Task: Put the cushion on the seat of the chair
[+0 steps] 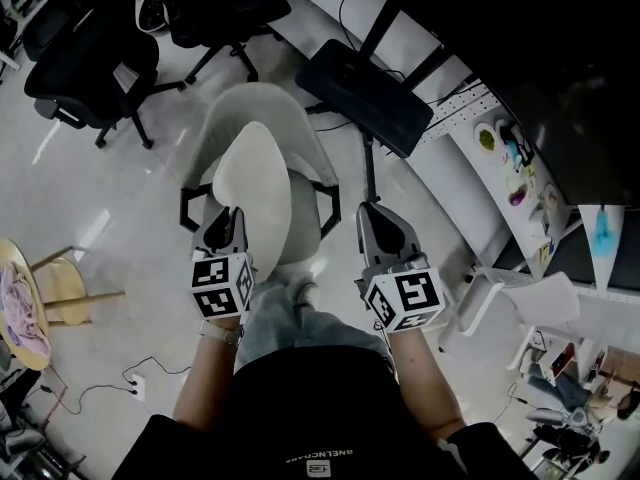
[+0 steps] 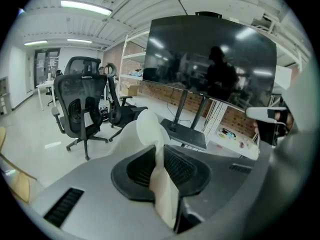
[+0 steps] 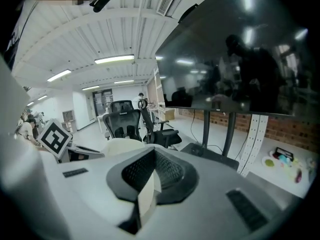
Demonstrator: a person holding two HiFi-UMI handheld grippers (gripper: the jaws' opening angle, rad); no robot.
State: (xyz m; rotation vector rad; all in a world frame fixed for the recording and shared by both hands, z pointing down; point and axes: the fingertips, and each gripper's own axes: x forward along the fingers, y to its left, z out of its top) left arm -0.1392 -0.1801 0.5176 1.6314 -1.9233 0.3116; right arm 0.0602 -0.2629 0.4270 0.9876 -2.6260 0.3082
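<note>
While a person is looking steeply down at a pale chair [image 1: 290, 118] with black armrests, the left gripper [image 1: 232, 216] is pinching the near edge of a white oval cushion [image 1: 252, 183]. Its jaws are clamping the fabric, which is rising in a fold beyond them in the left gripper view. The cushion is hanging over the chair's seat, between the two armrests; whether it is touching the seat is unclear. The right gripper [image 1: 372, 213] is hovering just beside the armrest on the person's right, apart from the cushion, its jaws pressed together and holding nothing. Black office chairs [image 1: 90, 58] are standing beyond, and a dark stand base [image 1: 365, 93] is lying near the pale chair
</note>
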